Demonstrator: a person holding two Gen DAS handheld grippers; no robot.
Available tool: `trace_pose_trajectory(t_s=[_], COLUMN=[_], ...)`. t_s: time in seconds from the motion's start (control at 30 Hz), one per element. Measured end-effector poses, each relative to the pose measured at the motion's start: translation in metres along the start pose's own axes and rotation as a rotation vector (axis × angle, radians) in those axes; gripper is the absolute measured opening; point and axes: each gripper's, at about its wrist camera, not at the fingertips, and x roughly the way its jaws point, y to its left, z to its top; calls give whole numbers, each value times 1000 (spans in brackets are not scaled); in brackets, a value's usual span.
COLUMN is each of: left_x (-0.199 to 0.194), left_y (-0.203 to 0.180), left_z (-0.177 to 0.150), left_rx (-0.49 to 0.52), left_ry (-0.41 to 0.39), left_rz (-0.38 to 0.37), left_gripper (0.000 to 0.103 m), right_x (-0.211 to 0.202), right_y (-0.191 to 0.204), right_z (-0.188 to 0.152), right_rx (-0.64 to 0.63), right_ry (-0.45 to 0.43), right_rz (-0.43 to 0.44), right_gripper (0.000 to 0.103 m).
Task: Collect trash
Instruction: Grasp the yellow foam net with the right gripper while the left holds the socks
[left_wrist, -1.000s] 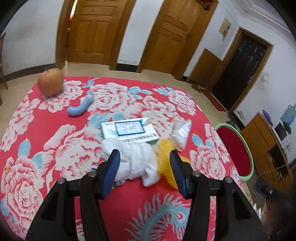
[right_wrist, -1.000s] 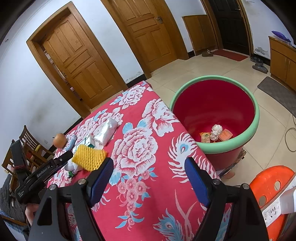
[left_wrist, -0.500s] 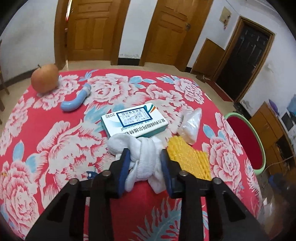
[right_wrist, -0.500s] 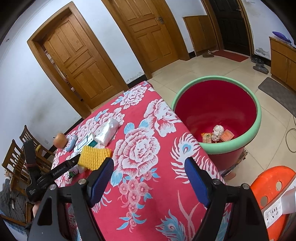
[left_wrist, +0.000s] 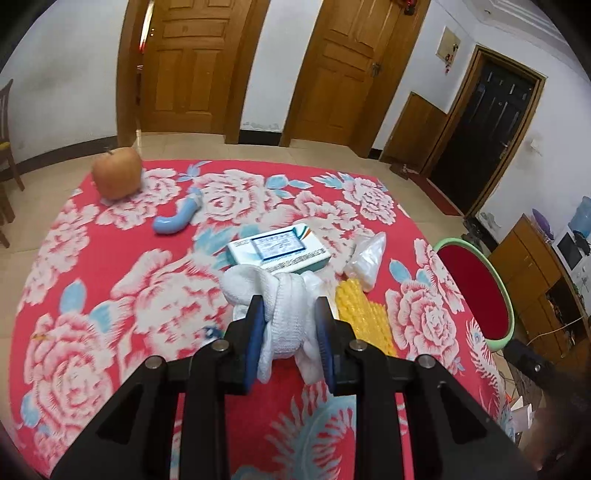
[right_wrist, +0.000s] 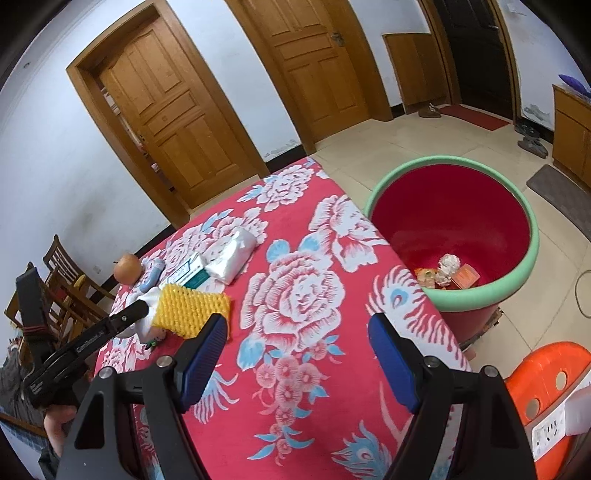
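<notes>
Closing your left gripper (left_wrist: 290, 317) on one white knitted cloth bundle (left_wrist: 280, 306) at lower centre, you hold your right gripper (right_wrist: 297, 341) spread wide and empty.

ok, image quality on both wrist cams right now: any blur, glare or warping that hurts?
Left wrist view: strong fisheye bend on the door frames, dark vignette corners; the white cloth in the closing left gripper reads sharp, the bottom right corner is smeared. Right wrist view: same warping, even light with no harsh glare, right gripper and red bin crisp.
</notes>
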Motion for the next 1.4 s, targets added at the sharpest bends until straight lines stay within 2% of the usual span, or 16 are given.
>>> trace_pose_trajectory(t_s=[0.2, 0.4, 0.5, 0.63, 0.8, 0.93, 1.0, 1.03, 1.1, 1.17, 1.4], left_x=[-28, -43, -43, -41, -39, -37, -36, -36, -36, -38, -49], left_y=[15, 36, 46, 58, 64, 64, 64, 63, 61, 59, 46], left_z=[-6, -10, -15, -21, -25, -26, -27, -27, -28, -28, -30], left_rx=[-37, -80, -91, -116, -121, -116, -118, -118, -116, -114, -96], left_ry=[-31, -34, -30, -19, -15, -15, -11, -10, -10, -10, -24], left_rz=[18, 88, 123, 120, 120, 115, 106, 104, 100, 98, 80], left_gripper=[27, 27, 27, 27, 27, 27, 27, 27, 27, 27, 27], right_x=[8, 17, 30, 60, 89, 96, 99, 100, 101, 101, 72], right_y=[22, 51, 66, 78, 85, 86, 85, 85, 87, 88, 84], right_z=[-2, 0, 0, -5, -14, -15, -15, -16, -17, -19, -17], right_rx=[-49, -92, -120, -132, -146, -147, -141, -147, -156, -165, -160], right_ry=[34, 77, 95, 166, 223, 233, 249, 245, 249, 240, 165], right_rz=[24, 88, 83, 80, 55, 52, 69, 67, 71, 69, 66], right_gripper=[81, 81, 81, 77, 62, 50, 38, 35, 21, 14, 10])
